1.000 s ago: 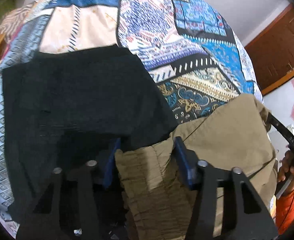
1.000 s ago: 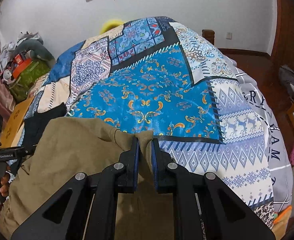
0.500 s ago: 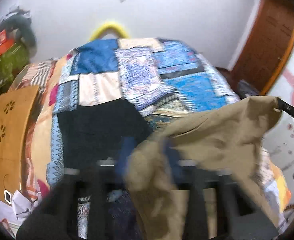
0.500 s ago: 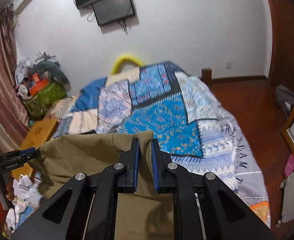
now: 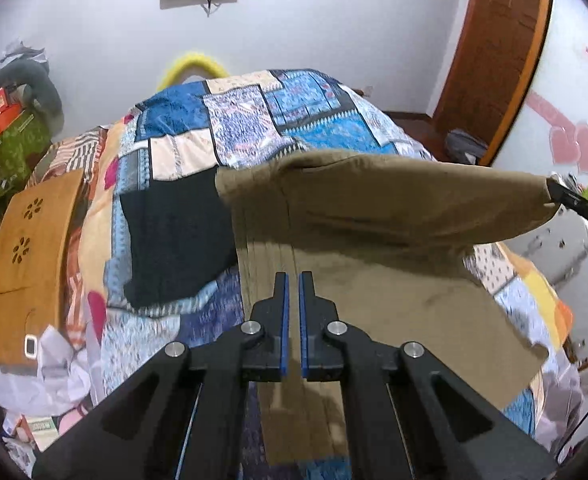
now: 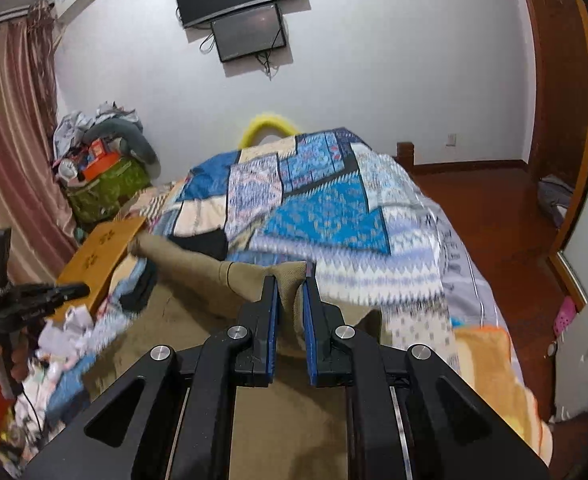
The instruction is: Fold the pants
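So far the folding is barely beginning: the khaki pants (image 5: 374,208) are hanging in the air above the patchwork bed (image 5: 253,128), stretched out between the two tools with no fold visible in them yet. The right hand-held gripper (image 6: 291,280) is pinching a bunch of the khaki cloth between narrow jaws, while the left hand-held gripper (image 5: 293,280) is showing its blue pads almost touching with no cloth visibly between them. Laying the pants flat and doubling them over is, judging by this, all left to do; a black garment (image 5: 173,240) is lying flat on the bed beside them.
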Tool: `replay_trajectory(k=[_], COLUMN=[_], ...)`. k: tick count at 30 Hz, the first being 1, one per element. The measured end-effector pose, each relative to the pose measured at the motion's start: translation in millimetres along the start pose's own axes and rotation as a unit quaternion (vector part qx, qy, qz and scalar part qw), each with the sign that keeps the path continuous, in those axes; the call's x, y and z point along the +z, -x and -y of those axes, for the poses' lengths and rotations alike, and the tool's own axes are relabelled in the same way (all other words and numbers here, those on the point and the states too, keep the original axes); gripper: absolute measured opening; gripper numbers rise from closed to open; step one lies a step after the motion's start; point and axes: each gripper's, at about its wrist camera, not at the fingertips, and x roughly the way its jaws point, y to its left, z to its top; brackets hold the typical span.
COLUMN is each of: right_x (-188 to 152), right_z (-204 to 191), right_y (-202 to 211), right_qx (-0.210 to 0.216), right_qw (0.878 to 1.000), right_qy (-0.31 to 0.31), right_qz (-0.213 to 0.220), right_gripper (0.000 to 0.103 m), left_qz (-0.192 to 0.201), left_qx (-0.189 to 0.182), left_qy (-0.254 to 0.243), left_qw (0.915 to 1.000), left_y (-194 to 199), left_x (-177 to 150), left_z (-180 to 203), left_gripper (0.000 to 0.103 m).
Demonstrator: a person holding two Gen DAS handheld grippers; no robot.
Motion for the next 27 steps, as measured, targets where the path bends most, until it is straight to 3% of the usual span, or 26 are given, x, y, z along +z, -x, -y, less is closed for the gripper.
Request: replay_trajectory(k=[4, 7, 11, 12, 19, 22, 27], right_x=[-29.8, -49.9, -76.4, -81.1, -118.3, -127.2, -126.3], right_z=[-0.3, 0.1, 4.8, 5.9, 26.7, 31.0, 25.8], right_y=[7.2, 12.1, 12.3, 11.9, -10.8, -11.1, 13.3], right_qx=[0.004, -0.001, -0.01, -0.015, -0.087, -0.093, -0.094], right_qw=[1.0, 1.0, 0.999, 0.999, 0.993, 0.991, 0.991], right_qy=[0.006, 0.006, 0.0, 0.0, 0.005, 0.007, 0.023], right_qz=[-0.012, -0.019, -0.033, -0.035, -0.08, -0.095, -0.09], right_gripper=[0.01, 0.01, 0.01, 0.01, 0.014, 0.016, 0.039], left_qz=[-0.013, -0.009, 0.003, 0.008, -0.001, -0.006, -0.012], left_qx=[-0.011, -0.008, 0.006, 0.013, 0.033, 0.048, 0.053], left_qy=[0.0, -0.008, -0.009, -0.01, 0.004, 0.002, -0.023], left_qw=[0.9999, 0.9999, 0.9999, 0.9998, 0.9994, 0.9988, 0.9983], left_y=[6.9, 15.1, 19.9, 20.4, 6.5, 0.1, -1.4], left_x=[-17.7, -25.1, -31.6, -33.1, -41.7, -46.0, -55.2], left_z=[5.4, 12.1, 13.5, 12.9, 1.2, -2.5, 4.5], left_gripper=[0.004, 0.013, 0.054, 0.06, 0.064, 0.066, 0.07])
